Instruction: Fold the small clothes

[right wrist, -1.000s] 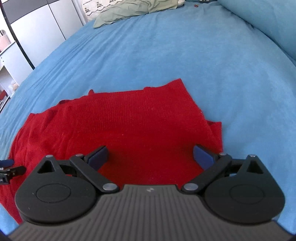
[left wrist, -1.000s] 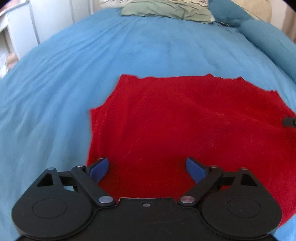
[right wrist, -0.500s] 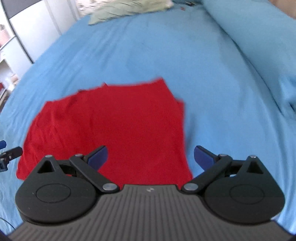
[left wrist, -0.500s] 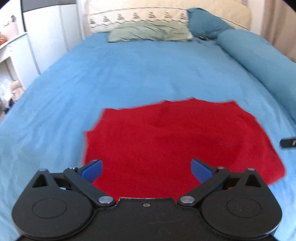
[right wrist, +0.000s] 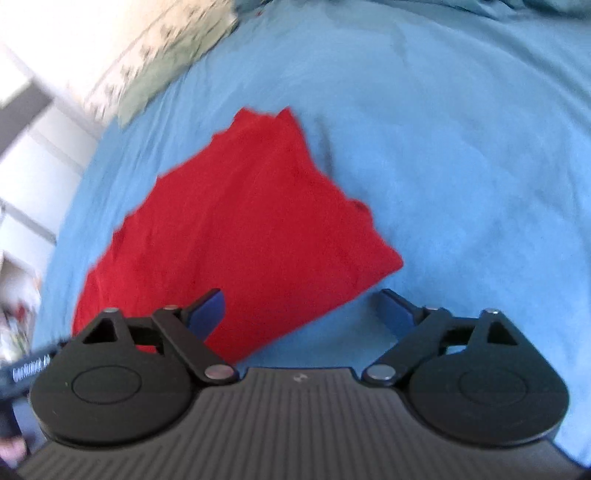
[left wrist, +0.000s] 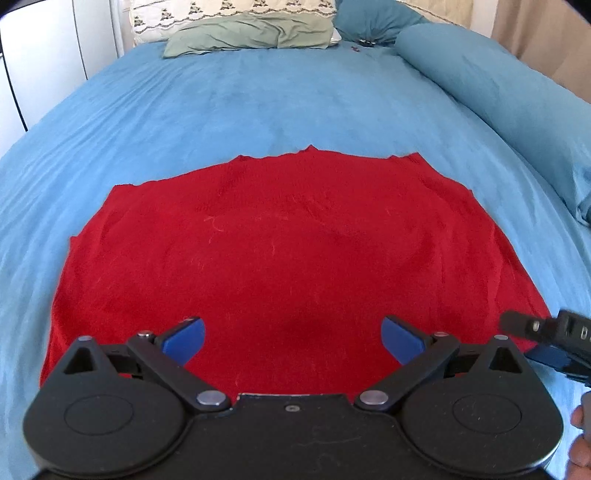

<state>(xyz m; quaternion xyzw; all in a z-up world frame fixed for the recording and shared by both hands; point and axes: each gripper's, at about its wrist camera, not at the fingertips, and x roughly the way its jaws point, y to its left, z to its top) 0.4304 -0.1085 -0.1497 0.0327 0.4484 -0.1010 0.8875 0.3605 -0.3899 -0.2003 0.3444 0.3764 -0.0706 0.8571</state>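
Note:
A red knit garment (left wrist: 273, 251) lies flat and folded on the blue bedspread (left wrist: 258, 96). My left gripper (left wrist: 291, 338) is open and empty, held above the garment's near edge. In the right wrist view the same red garment (right wrist: 236, 236) lies to the left of centre. My right gripper (right wrist: 301, 308) is open and empty, above the garment's near right corner, and its view is tilted. The right gripper's tip (left wrist: 546, 332) shows at the right edge of the left wrist view.
A green pillow (left wrist: 251, 33) and a patterned cream pillow (left wrist: 236, 7) lie at the head of the bed. A long blue bolster (left wrist: 498, 88) runs along the right side. White cupboards (right wrist: 33, 147) stand left of the bed.
Both grippers have pulled back and up from the garment, which now lies farther off. The right gripper has swung right and rolled, so its view is tilted and blurred.

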